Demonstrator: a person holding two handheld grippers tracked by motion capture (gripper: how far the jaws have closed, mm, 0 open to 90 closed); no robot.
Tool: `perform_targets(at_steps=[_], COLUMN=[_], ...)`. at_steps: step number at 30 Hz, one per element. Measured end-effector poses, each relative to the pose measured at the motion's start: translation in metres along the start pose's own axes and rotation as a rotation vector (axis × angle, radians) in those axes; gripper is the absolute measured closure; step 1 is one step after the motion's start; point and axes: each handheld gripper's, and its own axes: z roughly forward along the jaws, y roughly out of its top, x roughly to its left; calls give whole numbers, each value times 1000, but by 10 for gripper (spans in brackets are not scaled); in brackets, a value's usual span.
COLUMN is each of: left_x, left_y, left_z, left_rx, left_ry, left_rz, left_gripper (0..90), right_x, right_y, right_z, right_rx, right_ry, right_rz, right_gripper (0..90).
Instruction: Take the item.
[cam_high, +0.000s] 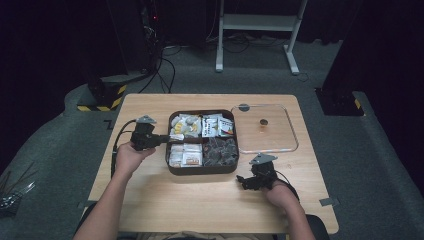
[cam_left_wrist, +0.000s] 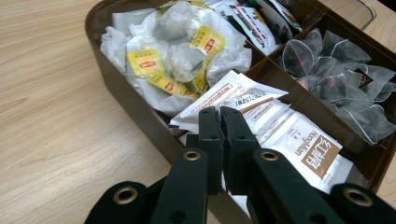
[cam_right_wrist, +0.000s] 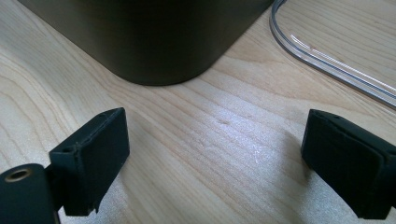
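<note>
A dark brown four-part tray (cam_high: 202, 171) of tea bags sits mid-table. My left gripper (cam_high: 167, 138) reaches over its left rim, shut on a white sachet (cam_high: 176, 136). In the left gripper view the jaws (cam_left_wrist: 219, 112) meet on the sachet's (cam_left_wrist: 229, 91) edge; it hangs above more white-and-brown sachets (cam_left_wrist: 308, 149). My right gripper (cam_high: 245, 181) rests on the table near the tray's front right corner. Its jaws (cam_right_wrist: 215, 144) stand wide open over bare wood, facing the tray corner (cam_right_wrist: 154, 42).
Yellow-tagged tea bags (cam_left_wrist: 177, 56) fill one far compartment, and mesh pyramid bags (cam_left_wrist: 341, 84) fill another. A clear lid (cam_high: 265, 129) lies flat just right of the tray, its rim (cam_right_wrist: 336, 60) close to my right gripper. Bare wood lies in front of the tray.
</note>
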Motion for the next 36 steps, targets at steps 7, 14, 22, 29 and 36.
perform_targets(at_steps=[7, 14, 22, 29, 36], left_x=[9, 18, 27, 40, 54], left_y=[-5, -10, -14, -19, -27], left_z=[-10, -18, -21, -23, -16], left_rx=[-18, -17, -18, -11, 17], left_ry=[18, 44, 61, 81, 85], left_rz=[-34, -56, -77, -111, -162], left_gripper=[877, 877, 877, 876, 876], right_x=[0, -1, -1, -1, -1], right_y=[1, 1, 2, 1, 1], right_z=[1, 1, 2, 2, 1], right_rx=[-1, 0, 0, 0, -1], right_ry=[2, 3, 3, 3, 3], right_rz=[-2, -1, -1, 0, -2], right_gripper=[76, 76, 76, 77, 77])
